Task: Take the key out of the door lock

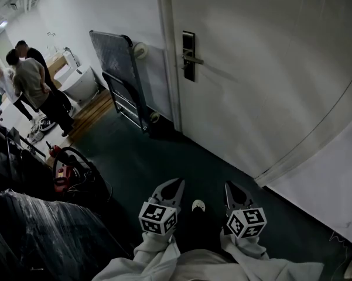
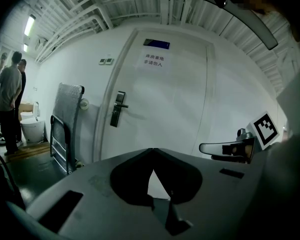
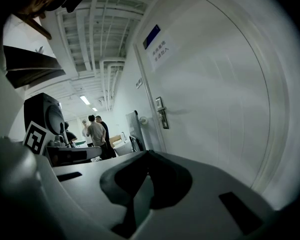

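Note:
The white door stands closed ahead, with a dark lock plate and lever handle at its left edge. The lock also shows far off in the left gripper view and the right gripper view. At this distance no key can be made out. Both grippers hang low in front of the person, well short of the door. My left gripper is shut with nothing in it. My right gripper has its jaw tips together, also holding nothing.
A folded metal cart leans on the wall left of the door. Several people stand at far left beside a white toilet. Dark plastic-wrapped goods and a red item crowd the lower left. The floor is dark.

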Demonstrator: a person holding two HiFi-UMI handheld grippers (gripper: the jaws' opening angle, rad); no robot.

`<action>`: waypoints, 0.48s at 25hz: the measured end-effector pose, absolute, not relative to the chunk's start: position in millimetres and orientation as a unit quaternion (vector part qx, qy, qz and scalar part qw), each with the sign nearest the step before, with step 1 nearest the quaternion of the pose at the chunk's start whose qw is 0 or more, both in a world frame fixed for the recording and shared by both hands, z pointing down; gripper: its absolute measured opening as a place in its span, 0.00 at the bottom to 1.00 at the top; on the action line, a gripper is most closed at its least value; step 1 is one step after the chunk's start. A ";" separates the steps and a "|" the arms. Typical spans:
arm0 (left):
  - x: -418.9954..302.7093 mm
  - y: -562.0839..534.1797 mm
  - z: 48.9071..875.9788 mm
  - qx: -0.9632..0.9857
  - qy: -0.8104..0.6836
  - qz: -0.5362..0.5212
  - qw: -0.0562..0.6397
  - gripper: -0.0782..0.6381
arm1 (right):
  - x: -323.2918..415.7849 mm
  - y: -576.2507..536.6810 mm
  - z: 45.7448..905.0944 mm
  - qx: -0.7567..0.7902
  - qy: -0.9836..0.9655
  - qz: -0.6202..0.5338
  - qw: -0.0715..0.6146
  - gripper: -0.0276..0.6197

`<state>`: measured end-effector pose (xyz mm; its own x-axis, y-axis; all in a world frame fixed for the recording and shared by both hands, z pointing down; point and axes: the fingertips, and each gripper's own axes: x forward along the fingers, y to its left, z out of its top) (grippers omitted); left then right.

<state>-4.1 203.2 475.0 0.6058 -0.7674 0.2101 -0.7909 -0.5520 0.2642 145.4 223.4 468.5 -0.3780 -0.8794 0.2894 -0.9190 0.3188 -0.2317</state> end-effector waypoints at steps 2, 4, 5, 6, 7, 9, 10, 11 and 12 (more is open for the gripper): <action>-3.0 187.6 473.8 0.878 -0.446 0.036 0.169 0.13 | 147.4 206.5 467.2 0.552 -0.812 0.182 0.055 0.12; -2.5 171.0 471.2 0.876 -0.450 0.036 0.168 0.13 | 148.0 188.8 464.8 0.549 -0.814 0.182 0.055 0.12; -2.6 162.3 469.8 0.876 -0.452 0.035 0.168 0.13 | 147.6 179.8 463.6 0.546 -0.816 0.181 0.055 0.12; -2.9 153.4 468.5 0.875 -0.454 0.034 0.167 0.13 | 147.2 170.8 462.6 0.544 -0.817 0.181 0.056 0.12; -3.2 144.3 467.2 0.874 -0.456 0.034 0.166 0.13 | 146.9 161.7 461.8 0.542 -0.819 0.180 0.056 0.12; -3.2 125.8 465.0 0.872 -0.459 0.032 0.165 0.13 | 146.9 142.9 459.7 0.539 -0.821 0.179 0.056 0.12; -2.8 116.5 463.8 0.872 -0.461 0.032 0.164 0.13 | 147.3 133.7 458.4 0.537 -0.823 0.178 0.057 0.12; -2.2 107.6 462.9 0.871 -0.462 0.031 0.164 0.13 | 148.0 124.8 457.3 0.535 -0.824 0.177 0.058 0.12; -1.5 99.0 462.2 0.870 -0.463 0.031 0.163 0.13 | 149.1 116.4 456.6 0.534 -0.825 0.176 0.058 0.12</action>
<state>-1.5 99.0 462.2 0.5686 -0.7965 0.2056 -0.8168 -0.5171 0.2558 149.1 116.4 456.6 -0.4236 -0.8602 0.2839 -0.9012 0.3684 -0.2284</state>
